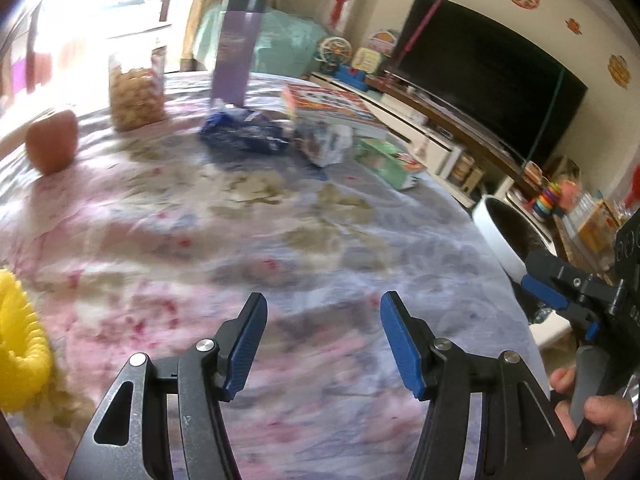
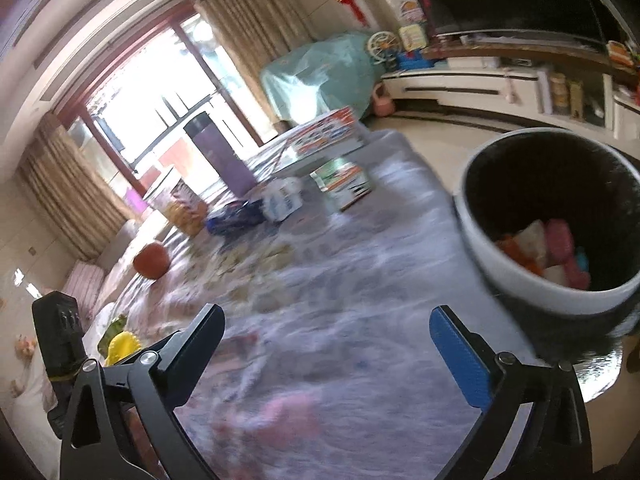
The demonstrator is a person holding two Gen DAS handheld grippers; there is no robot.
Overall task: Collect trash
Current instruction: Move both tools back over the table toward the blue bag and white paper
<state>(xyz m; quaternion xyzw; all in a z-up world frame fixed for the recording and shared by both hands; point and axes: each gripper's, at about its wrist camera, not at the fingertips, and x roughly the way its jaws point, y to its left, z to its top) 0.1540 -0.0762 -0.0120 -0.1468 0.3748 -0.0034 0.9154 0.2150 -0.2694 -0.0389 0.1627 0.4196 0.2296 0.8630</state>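
Blue-padded, your left tongs [image 1: 323, 344] are hanging wide apart over the floral cloth of the surface [image 1: 240, 240], gripping nothing. Your right tongs [image 2: 326, 354] are spread just as wide and are also carrying nothing, hovering beside the white bin [image 2: 500, 264], which is sitting off the surface's edge with coloured scraps lying in its dark inside. Farther from the bin, trash is waiting on the cloth: a crumpled blue wrapper [image 1: 244, 134], a crumpled white wrapper [image 1: 326, 144] just beside it, and a small green carton [image 1: 390, 162] nearest the bin. Beyond the blue wrapper, a purple flask [image 1: 234, 46] is standing upright.
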